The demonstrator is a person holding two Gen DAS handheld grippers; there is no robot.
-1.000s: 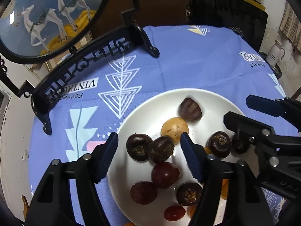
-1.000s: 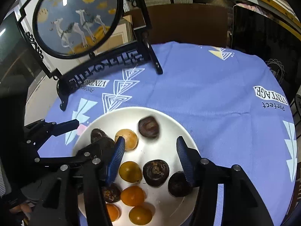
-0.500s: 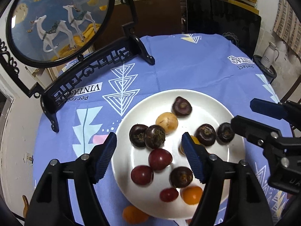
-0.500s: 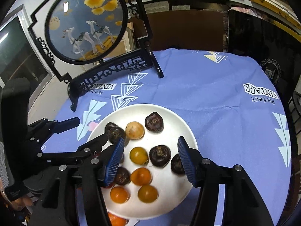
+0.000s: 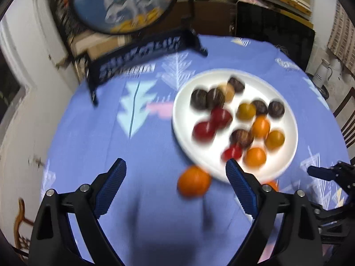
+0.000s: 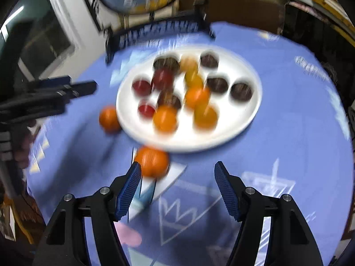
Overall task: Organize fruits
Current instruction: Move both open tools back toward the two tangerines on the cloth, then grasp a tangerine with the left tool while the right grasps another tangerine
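right tongs (image 6: 177,186): spread, empty | white plate (image 6: 244,119): mixed fruits | two oranges (image 6: 152,160) on cloth

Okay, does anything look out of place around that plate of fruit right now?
Yes. Two orange fruits lie on the blue tablecloth off the white plate: one at its left rim, another below its near rim. The other fruits are on the plate. Both grippers are open and empty.
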